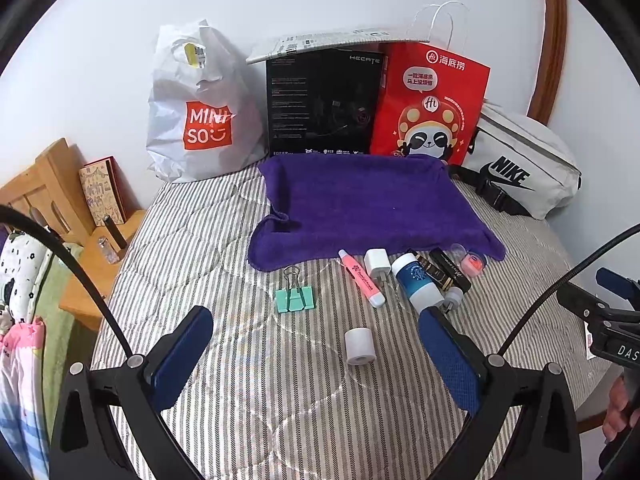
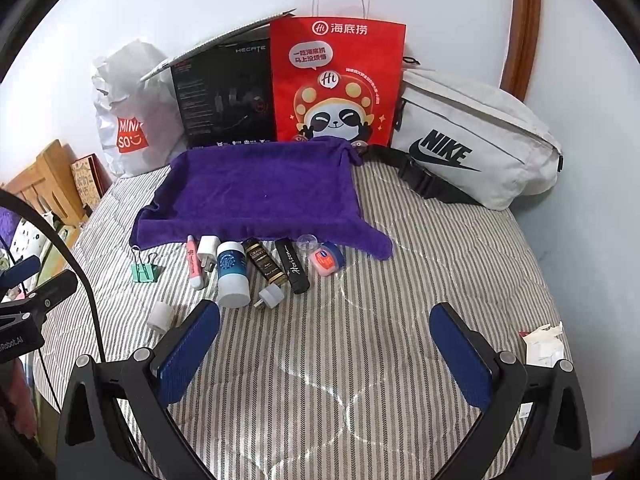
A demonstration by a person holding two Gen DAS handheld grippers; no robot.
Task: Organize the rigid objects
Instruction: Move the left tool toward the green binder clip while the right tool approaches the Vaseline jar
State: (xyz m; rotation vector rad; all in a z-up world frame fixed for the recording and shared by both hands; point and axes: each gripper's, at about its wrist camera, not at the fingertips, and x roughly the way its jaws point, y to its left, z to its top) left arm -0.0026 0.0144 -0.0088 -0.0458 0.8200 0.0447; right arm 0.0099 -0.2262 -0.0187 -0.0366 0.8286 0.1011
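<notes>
small items [image 2: 256,268] beside purple towel [image 2: 256,196], grippers wide

The purple towel [image 2: 260,196] covers the tops of the small items lined along its near edge on the bed. A white-and-blue bottle [image 1: 416,280] hides most of a small plug [image 1: 454,299] in the left wrist view. The red paper bag [image 2: 338,80] masks the black box's [image 2: 224,96] right side. The person's hand [image 1: 620,412] is cut by the frame edge.
</notes>
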